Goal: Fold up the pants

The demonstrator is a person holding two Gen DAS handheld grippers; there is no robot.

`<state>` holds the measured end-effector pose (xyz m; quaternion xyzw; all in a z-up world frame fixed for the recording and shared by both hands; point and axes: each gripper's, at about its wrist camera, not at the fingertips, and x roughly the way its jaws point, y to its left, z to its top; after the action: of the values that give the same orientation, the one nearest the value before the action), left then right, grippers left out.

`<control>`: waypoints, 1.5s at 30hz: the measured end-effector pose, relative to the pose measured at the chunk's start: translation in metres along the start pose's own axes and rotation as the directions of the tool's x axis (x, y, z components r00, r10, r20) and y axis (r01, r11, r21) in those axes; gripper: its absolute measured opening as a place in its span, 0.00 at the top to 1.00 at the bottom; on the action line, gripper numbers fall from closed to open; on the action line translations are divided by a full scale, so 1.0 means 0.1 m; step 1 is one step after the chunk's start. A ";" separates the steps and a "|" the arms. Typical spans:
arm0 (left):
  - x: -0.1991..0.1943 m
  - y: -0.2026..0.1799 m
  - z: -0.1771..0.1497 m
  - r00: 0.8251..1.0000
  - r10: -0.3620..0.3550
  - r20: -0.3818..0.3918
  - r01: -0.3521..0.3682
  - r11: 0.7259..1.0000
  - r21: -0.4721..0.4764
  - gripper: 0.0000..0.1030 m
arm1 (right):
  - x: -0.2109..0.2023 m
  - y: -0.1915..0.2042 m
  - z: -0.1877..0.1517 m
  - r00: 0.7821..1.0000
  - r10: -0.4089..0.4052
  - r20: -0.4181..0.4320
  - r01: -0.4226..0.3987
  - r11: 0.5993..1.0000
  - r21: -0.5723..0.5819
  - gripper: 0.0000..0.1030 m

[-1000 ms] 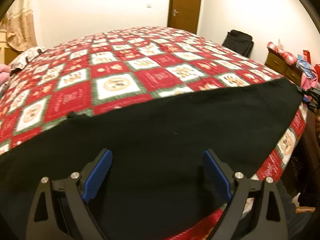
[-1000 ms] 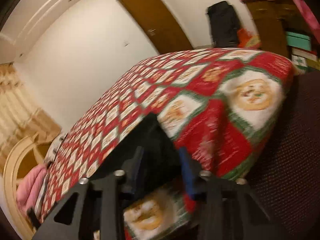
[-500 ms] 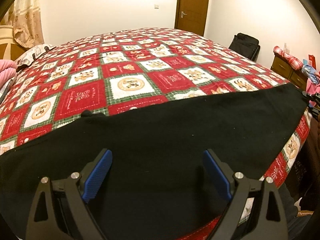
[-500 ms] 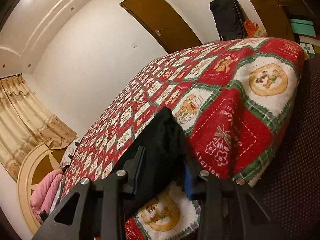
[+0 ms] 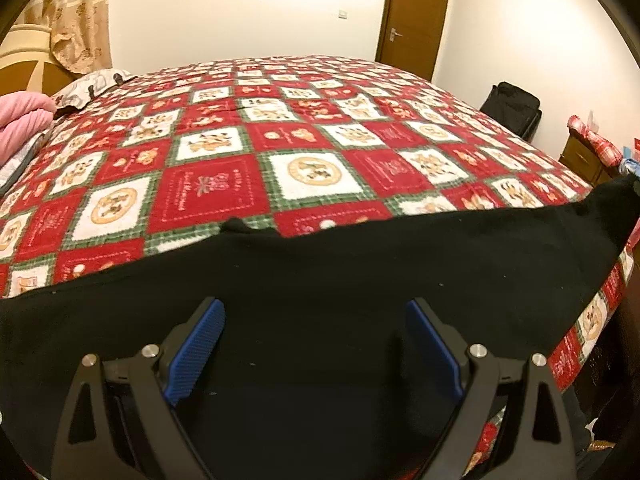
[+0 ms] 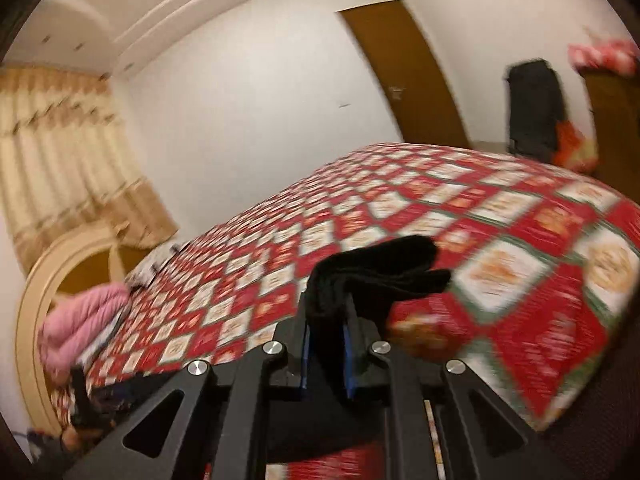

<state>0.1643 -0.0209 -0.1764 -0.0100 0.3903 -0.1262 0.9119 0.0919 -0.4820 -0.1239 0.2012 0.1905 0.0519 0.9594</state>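
We're in a home bedroom: big bed (image 5: 304, 148) with red patchwork quilt, curtains (image 6: 60, 152), wooden door (image 5: 416, 16), dresser (image 5: 584, 160), suitcase (image 5: 512, 108) by wall.

The red squares of the quilt (image 5: 216, 196) on the bed carry stitched white lettering, too small and blurred to read.

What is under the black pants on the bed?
The black pants lie on the red patchwork bedspread, which shows beyond them and at the bed's right edge. What lies under their middle is covered. The right gripper pinches one end.
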 end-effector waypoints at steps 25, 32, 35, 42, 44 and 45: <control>-0.03 -0.02 0.04 0.987 -0.155 -0.040 0.152 0.985 -0.082 0.08 | 1.34 2.08 -1.45 0.861 0.098 -0.498 -0.339 0.841 -0.422 0.88; 0.01 -0.32 0.07 0.970 -0.227 -0.090 0.226 0.974 -0.022 0.08 | 1.40 2.14 -1.73 0.815 0.006 -0.580 -0.364 0.784 -0.503 0.85; 0.03 -0.45 0.11 0.963 -0.248 -0.105 0.250 0.968 0.005 0.08 | 1.30 2.07 -1.61 0.804 0.022 -0.594 -0.372 0.798 -0.473 0.50; 0.13 -0.85 0.19 0.934 -0.321 -0.154 0.331 0.942 0.044 0.13 | 0.89 1.85 -1.31 0.862 0.016 -0.507 -0.317 0.798 -0.513 0.42; 0.17 -0.97 0.19 0.919 -0.351 -0.180 0.365 0.930 0.049 0.21 | 0.84 1.74 -1.22 0.885 -0.007 -0.465 -0.268 0.810 -0.522 0.42; 0.21 -1.05 0.20 0.910 -0.366 -0.195 0.382 0.923 0.049 0.26 | 0.81 1.65 -1.17 0.903 -0.021 -0.430 -0.228 0.823 -0.520 0.42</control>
<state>0.1688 -0.1292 -0.1651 -0.0336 0.4569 -0.3155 0.8310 0.1180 -0.2745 -0.1838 -0.0934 0.3559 0.2001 0.9080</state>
